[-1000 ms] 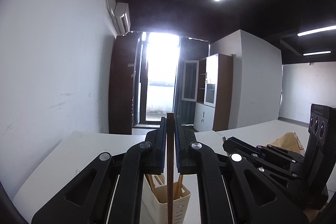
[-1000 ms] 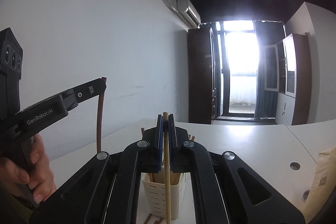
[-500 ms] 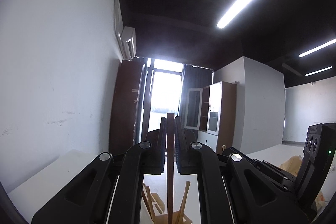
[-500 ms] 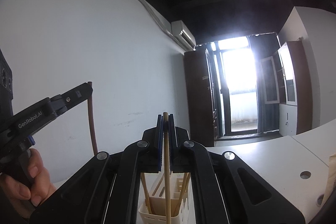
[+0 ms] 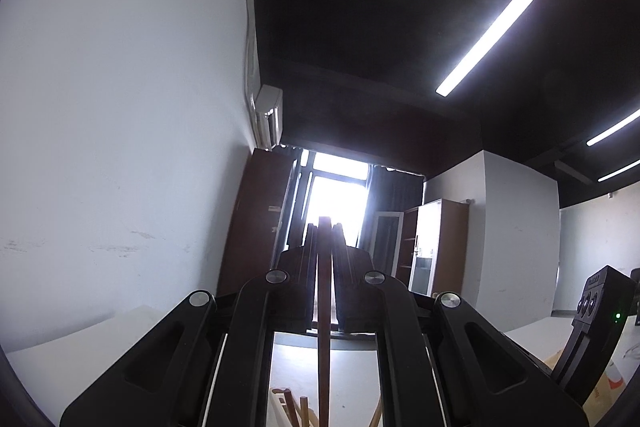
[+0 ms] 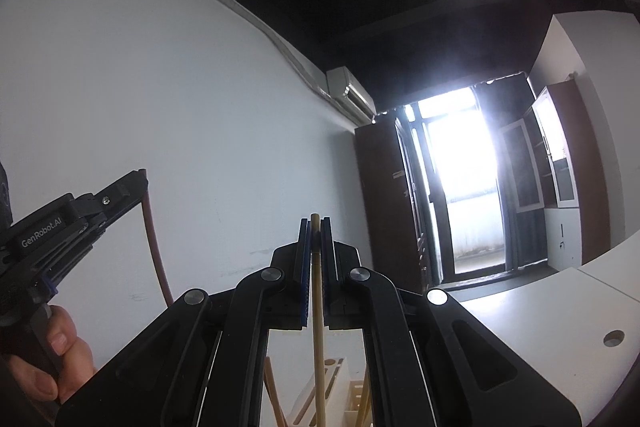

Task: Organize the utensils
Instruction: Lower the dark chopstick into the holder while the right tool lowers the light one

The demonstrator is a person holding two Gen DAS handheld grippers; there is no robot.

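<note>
- Right wrist view: the pale chopstick (image 6: 318, 307) stands upright, clamped between the right tool's (image 6: 315, 227) closed jaws, its lower end above the cream holder (image 6: 356, 393).
- Left of that holder, the left tool (image 6: 138, 183) grips a dark reddish chopstick (image 6: 154, 247).
- Risk: both sticks hang long and tilt; either tip could catch the holder's rim or the sticks already inside, tipping it on the desk (image 6: 560, 307).
</note>
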